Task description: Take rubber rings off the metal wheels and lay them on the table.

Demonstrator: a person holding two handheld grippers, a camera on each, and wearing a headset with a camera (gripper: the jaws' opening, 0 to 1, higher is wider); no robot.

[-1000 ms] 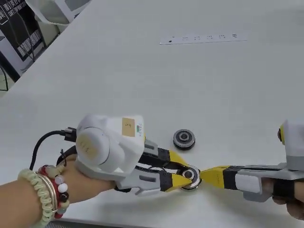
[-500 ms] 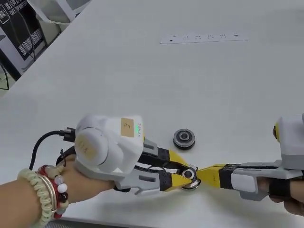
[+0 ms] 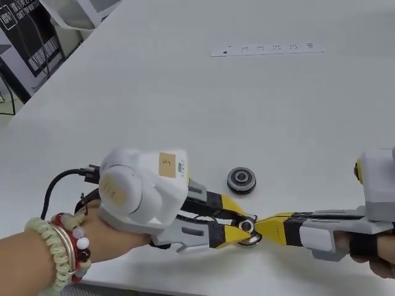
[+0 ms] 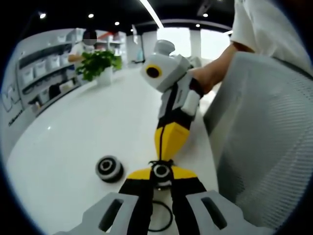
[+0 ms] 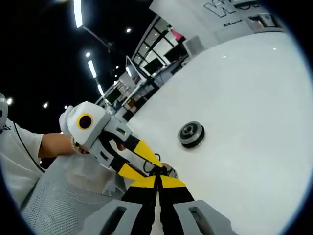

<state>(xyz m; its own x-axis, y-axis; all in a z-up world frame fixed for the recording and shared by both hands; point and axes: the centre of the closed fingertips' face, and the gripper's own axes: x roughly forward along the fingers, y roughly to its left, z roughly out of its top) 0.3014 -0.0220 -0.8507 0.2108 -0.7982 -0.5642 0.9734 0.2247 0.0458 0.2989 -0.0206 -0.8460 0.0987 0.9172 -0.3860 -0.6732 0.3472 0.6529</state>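
My left gripper (image 3: 242, 227) is shut on a small metal wheel (image 3: 247, 227) just above the white table, near its front edge. The right gripper (image 3: 260, 227) comes in from the right. Its yellow jaws are closed, pinching the thin black rubber ring at the wheel's rim (image 5: 169, 171). In the left gripper view the wheel (image 4: 161, 171) sits between my own yellow tips, and a loose thin black ring (image 4: 169, 211) lies on the table under the jaws. A second wheel (image 3: 241, 180) with its black ring on lies flat a little farther back; the gripper views also catch this second wheel (image 4: 108, 168) (image 5: 190, 133).
A white marked strip (image 3: 268, 48) lies far back on the table (image 3: 185, 92). The table's front edge runs just below the grippers. A grey mesh chair (image 4: 264, 137) stands close behind the right gripper, and shelves and a plant (image 4: 100, 63) are beyond the table.
The right gripper has slid a little to the left, closer against the held wheel. The left gripper and the second wheel stay put.
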